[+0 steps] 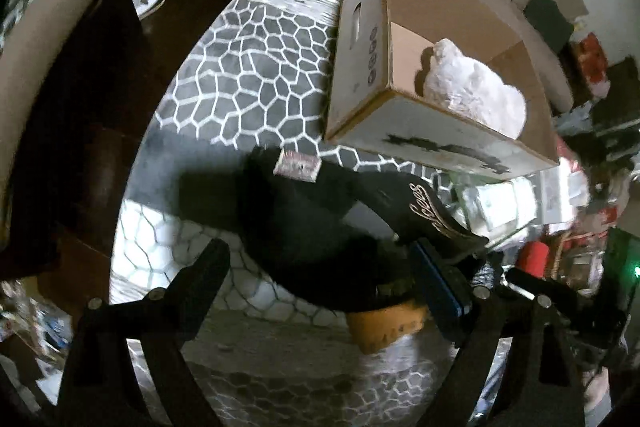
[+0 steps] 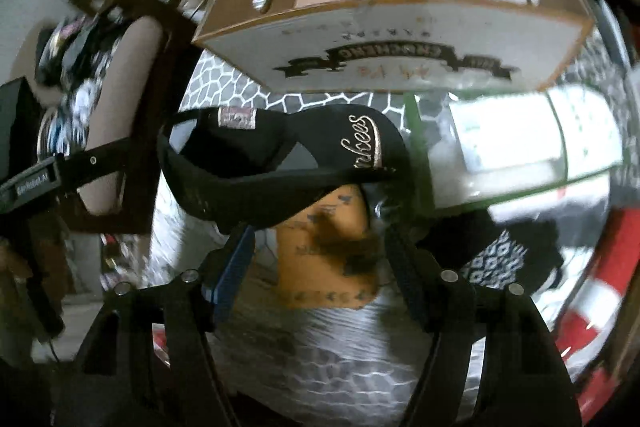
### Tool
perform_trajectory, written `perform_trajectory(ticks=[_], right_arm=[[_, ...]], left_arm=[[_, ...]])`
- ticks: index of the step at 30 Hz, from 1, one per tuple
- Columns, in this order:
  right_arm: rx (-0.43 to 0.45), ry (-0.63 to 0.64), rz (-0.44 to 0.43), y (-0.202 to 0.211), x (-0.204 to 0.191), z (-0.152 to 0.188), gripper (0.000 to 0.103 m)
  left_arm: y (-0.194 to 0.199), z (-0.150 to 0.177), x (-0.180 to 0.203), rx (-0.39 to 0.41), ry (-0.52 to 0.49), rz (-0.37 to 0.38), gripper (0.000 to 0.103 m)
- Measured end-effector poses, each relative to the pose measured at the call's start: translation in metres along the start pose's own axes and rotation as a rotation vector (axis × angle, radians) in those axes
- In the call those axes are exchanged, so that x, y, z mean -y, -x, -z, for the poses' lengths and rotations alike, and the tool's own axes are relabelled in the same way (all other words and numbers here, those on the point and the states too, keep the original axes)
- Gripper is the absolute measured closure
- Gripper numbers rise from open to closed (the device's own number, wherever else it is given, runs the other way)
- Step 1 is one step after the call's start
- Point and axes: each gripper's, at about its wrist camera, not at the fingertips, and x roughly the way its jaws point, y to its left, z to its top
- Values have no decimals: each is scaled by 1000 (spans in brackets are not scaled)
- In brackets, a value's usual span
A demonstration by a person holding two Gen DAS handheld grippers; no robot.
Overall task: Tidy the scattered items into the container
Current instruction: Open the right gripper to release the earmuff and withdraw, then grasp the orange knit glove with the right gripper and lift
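Left gripper [image 1: 320, 251] is open wide, with its two black fingers far apart, and I can see nothing held in it. A black cap [image 1: 312, 219] sits in the middle of the left wrist picture, just ahead of the fingers. The left finger does not touch it. Whether the right finger, the one with the blue pad, touches it, I cannot tell. The right gripper [image 2: 320, 239] is about half open. An orange thing [image 2: 328, 259] with dark marks lies between its fingers in the lower middle of the right wrist picture. I can see a gap beside the left finger, so it does not look squeezed. The cap has gold curly letters on its front and a shiny sticker [image 1: 298, 167] on its brim, and part of it covers the top of the orange thing. The cardboard box [image 1: 360, 67] is in the upper right of the left wrist picture, just above the cap, and it runs across the top of the right wrist picture. Its top is open, and a white fluffy thing [image 1: 476, 87] is already inside. Everything rests on a grey cloth [image 1: 248, 67] with white honeycomb lines. A white and green box [image 2: 520, 139] lies at the right of the right wrist picture, with a black and white patterned cloth [image 2: 500, 259] below it.
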Motion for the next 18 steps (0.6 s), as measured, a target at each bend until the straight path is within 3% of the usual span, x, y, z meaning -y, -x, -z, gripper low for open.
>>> perform_trajectory(ticks=[4, 7, 10, 13, 18], right_arm=[[44, -74, 9, 2, 7, 32, 38], [47, -175, 26, 0, 31, 66, 38], [43, -247, 84, 1, 61, 100, 38], [40, -295, 130, 6, 93, 119, 38], [60, -361, 177, 10, 142, 125, 38]], left_arm=[[-21, -14, 13, -23, -56, -41, 11], [-16, -6, 27, 36, -126, -40, 11], [-3, 26, 40, 85, -189, 34, 11], [0, 71, 53, 123, -245, 57, 11], [-39, 129, 70, 48, -258, 51, 11]])
